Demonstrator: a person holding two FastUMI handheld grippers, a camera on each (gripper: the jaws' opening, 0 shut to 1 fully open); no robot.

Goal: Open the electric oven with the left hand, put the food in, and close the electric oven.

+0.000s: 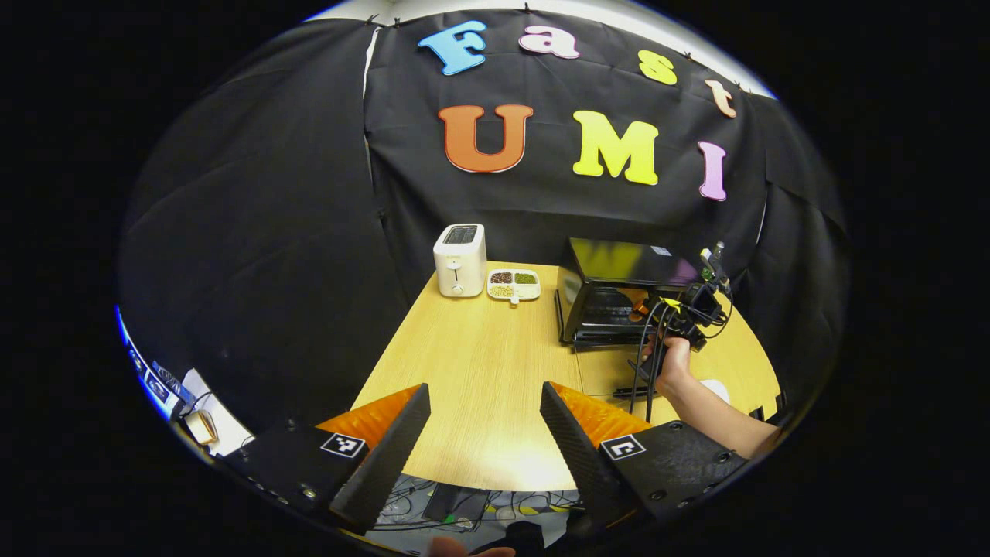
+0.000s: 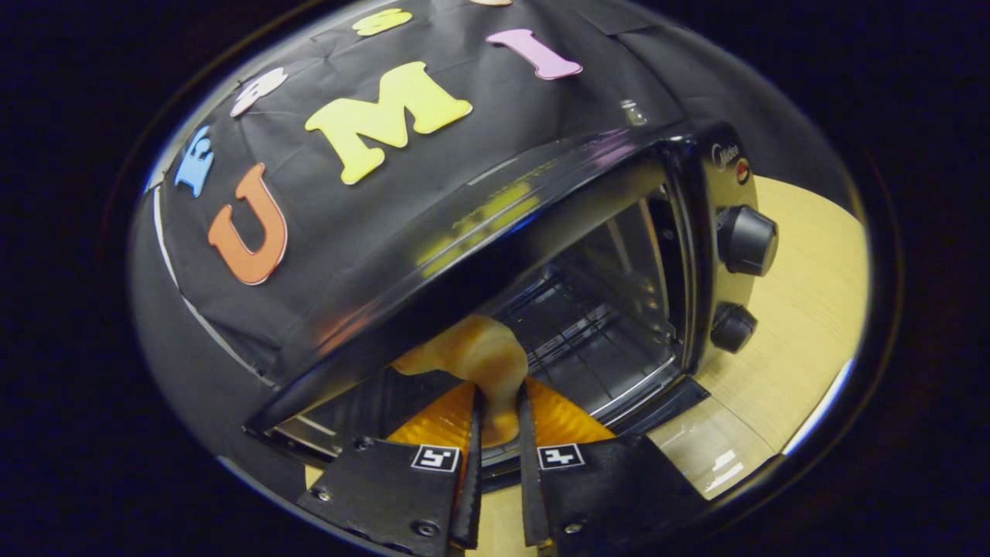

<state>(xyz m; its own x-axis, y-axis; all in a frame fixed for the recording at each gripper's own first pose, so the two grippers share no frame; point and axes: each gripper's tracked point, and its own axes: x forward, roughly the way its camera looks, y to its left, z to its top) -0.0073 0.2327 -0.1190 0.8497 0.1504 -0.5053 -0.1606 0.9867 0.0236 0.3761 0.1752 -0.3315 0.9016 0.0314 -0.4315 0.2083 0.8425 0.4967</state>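
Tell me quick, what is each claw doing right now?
Left claw: open, holding nothing, above the table.
Right claw: shut on the food, at the mouth of the open oven.

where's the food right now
In the right gripper view the food sits clamped between the right gripper fingers, at the open mouth of the oven, just over its rack and left of the knobs.

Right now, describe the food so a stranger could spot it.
Find the black oven on the wooden table, its door open. At its mouth the right gripper pinches the food, a golden-brown, bread-like lump, the one pale thing against the dark interior.
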